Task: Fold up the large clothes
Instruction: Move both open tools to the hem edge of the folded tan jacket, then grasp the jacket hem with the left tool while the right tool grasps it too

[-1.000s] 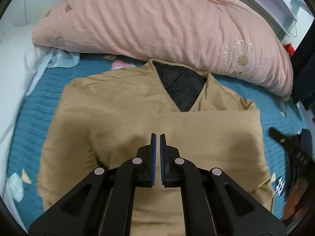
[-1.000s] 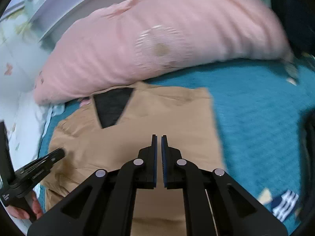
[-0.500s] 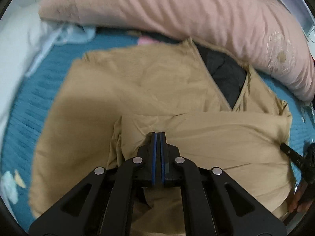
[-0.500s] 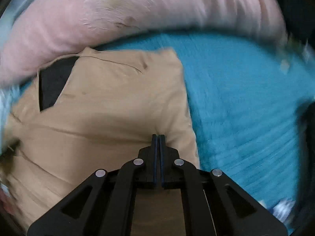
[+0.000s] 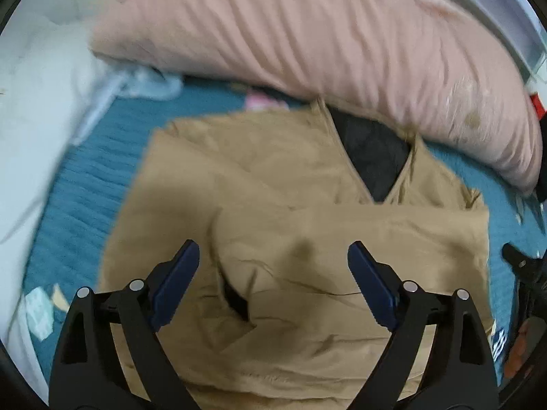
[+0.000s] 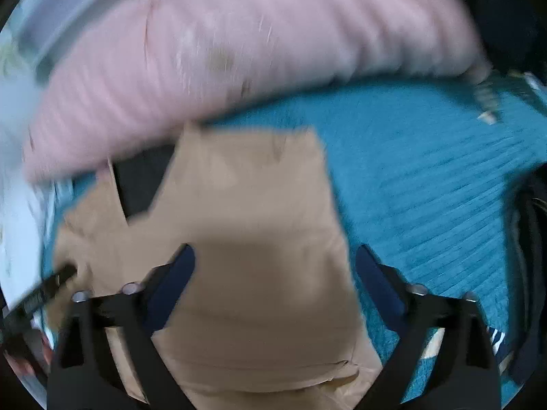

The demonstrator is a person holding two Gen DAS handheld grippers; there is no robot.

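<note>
I've just let both grippers spring open, left gripper (image 5: 273, 259) and right gripper (image 6: 275, 261) spread empty above the folded jacket (image 5: 290, 239), so next I must pinch a fresh edge.

Inspector A: Any legible text, labels, brands or numbers in either wrist view?

Inspector B: None. Both views are blurred; the quilt's (image 5: 342, 41) embroidery is a motif, not lettering.
</note>
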